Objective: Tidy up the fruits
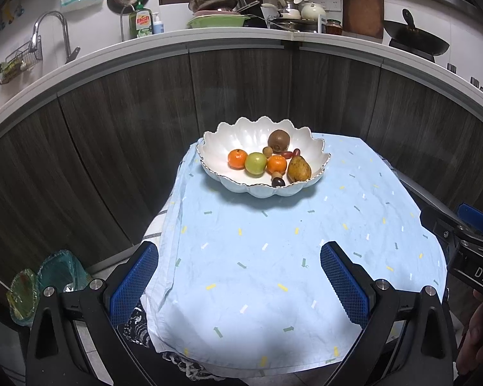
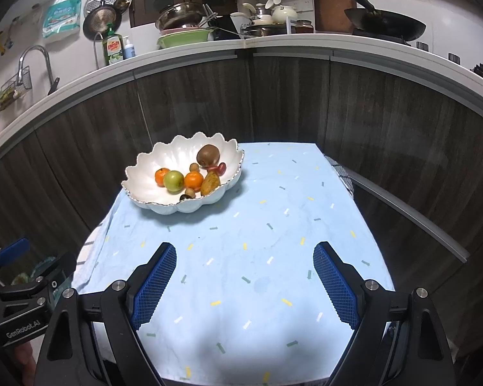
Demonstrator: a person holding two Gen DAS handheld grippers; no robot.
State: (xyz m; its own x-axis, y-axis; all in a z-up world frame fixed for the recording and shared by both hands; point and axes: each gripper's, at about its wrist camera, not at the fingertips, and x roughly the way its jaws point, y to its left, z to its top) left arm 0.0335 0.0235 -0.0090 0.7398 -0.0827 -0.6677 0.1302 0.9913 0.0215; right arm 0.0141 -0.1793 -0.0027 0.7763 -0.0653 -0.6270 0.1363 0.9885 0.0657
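Blue cloth point(image 1: 273, 257); both hand-held grippers point(image 1: 240, 276) point(image 2: 244, 280) level, wide apart, w/ nothing.

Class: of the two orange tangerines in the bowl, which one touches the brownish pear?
The right tangerine, between the green apple and the pear; the left tangerine lies beyond the apple.

Dark wood cabinets point(image 1: 241, 96) under cluttered white countertop point(image 1: 228, 33), faucet point(image 1: 51, 29).

Both wrist views face the bowl point(image 1: 263, 189) across the table point(image 2: 273, 225).
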